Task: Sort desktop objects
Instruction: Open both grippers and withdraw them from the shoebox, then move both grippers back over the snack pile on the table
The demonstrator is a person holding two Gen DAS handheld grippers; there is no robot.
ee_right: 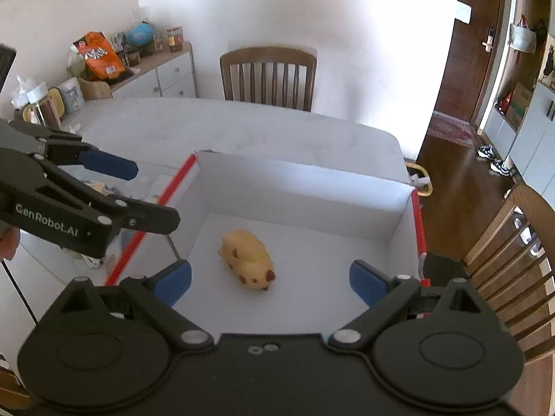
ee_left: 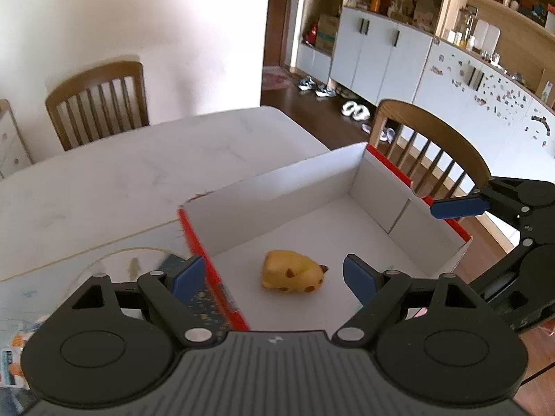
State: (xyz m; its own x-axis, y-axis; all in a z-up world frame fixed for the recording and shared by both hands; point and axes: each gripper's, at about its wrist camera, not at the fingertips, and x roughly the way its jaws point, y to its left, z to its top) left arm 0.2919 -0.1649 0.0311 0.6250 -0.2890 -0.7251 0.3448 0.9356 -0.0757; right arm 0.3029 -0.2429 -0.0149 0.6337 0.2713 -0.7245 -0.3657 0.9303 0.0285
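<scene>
A yellow toy animal (ee_left: 291, 272) with brown spots lies on the floor of a white cardboard box with red edges (ee_left: 277, 190). It also shows in the right wrist view (ee_right: 248, 260), inside the same box (ee_right: 301, 180). My left gripper (ee_left: 274, 275) is open and empty, above the box's left rim and the toy. My right gripper (ee_right: 270, 279) is open and empty, above the box's near side. Each gripper shows in the other's view: the right one at the right edge (ee_left: 513, 215), the left one at the left (ee_right: 69, 194).
The box stands on a white marble table (ee_left: 121, 173). Flat printed items (ee_left: 194, 294) lie left of the box. Wooden chairs (ee_left: 100, 104) (ee_right: 269, 76) stand around the table. A sideboard with clutter (ee_right: 104, 66) stands at the far left.
</scene>
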